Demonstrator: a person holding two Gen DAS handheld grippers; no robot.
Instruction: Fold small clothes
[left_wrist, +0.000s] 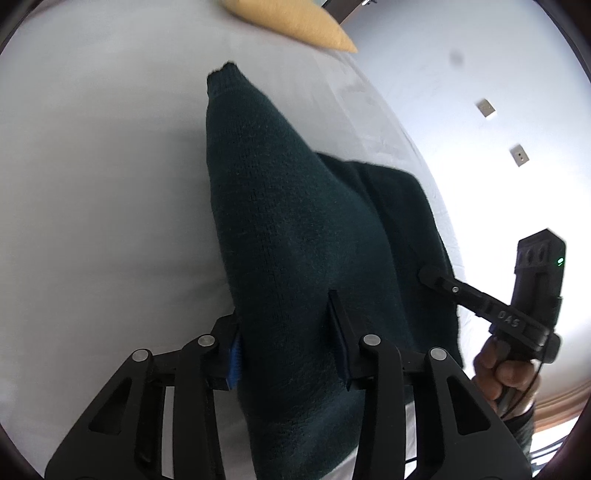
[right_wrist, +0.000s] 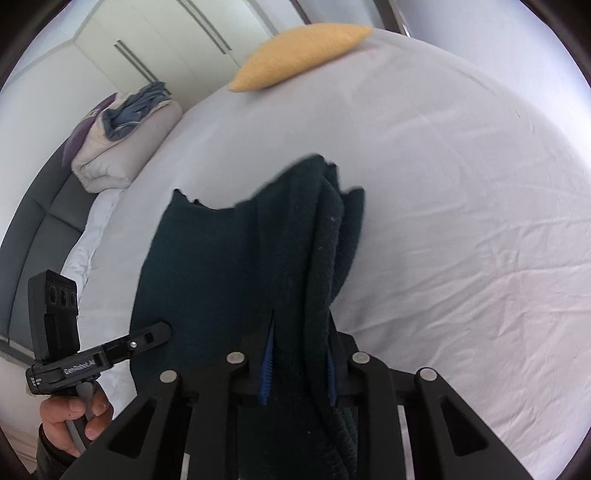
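Yellow cushion (right_wrist: 301, 55), white bed sheet (right_wrist: 461, 184), folded bedding pile (right_wrist: 122, 144)

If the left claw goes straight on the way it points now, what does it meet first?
Most likely the dark green knit garment itself: the left claw already grips it, and the cloth stretches ahead along its line. Beyond lies the white bed sheet; depth is unclear.

The left gripper (left_wrist: 288, 332) fills the bottom centre of its own view, jaws clamped on dark knit cloth (left_wrist: 280, 229). The right gripper (right_wrist: 299, 354) sits low centre in its view, likewise pinching the cloth. A bare hand (left_wrist: 506, 369) grips the right handle at lower right; another hand (right_wrist: 74, 417) holds the left at lower left
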